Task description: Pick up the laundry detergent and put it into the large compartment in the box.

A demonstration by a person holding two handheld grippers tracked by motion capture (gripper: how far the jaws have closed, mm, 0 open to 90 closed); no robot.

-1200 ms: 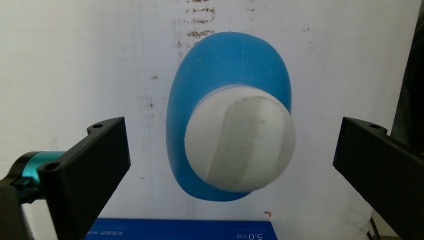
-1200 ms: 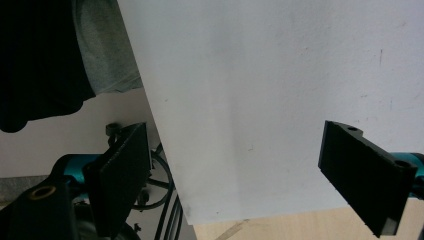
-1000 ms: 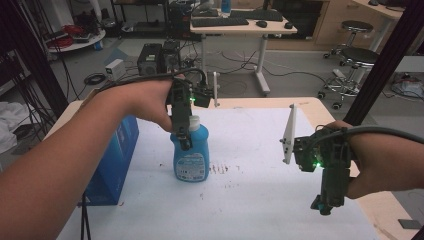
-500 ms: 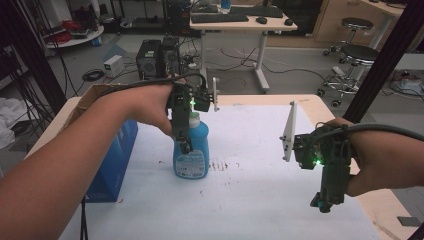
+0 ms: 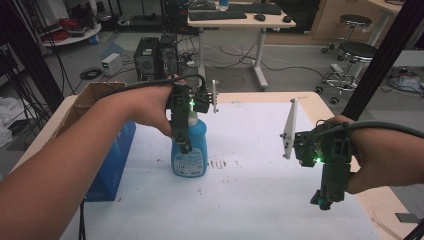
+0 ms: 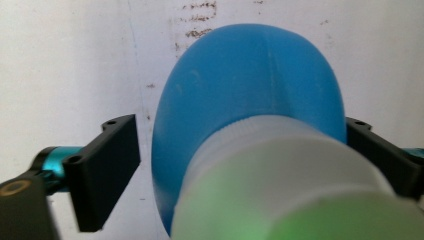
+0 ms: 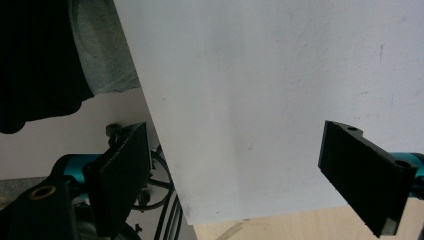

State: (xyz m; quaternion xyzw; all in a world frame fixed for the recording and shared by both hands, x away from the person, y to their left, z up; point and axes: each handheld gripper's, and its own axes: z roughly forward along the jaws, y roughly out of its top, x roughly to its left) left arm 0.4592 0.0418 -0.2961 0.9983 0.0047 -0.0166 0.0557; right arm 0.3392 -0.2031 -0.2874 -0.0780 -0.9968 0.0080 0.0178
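Note:
A blue bottle (image 5: 191,156) with a white cap stands upright on the white table cover (image 5: 260,200), left of centre. My left gripper (image 5: 184,146) comes down on it from above. In the left gripper view the bottle (image 6: 250,85) sits between the two black jaws, which have just been closing; a thin gap remains at the left jaw, and the right jaw lies against the bottle's side. My left gripper (image 6: 240,155) is still open. My right gripper (image 5: 326,201) hangs over the table's right part, pointing down. My right gripper (image 7: 235,175) is open with nothing between its jaws.
A blue box (image 5: 114,157) with a brown cardboard flap (image 5: 85,102) stands at the table's left edge. Small brown stains (image 5: 222,163) mark the cover beside the bottle. Beyond the table are a computer tower (image 5: 150,57), a desk (image 5: 240,20) and stools (image 5: 357,50).
My left gripper has sunk a little over the bottle's top, and its jaws now straddle the bottle's upper body. The right hand has stayed where it was.

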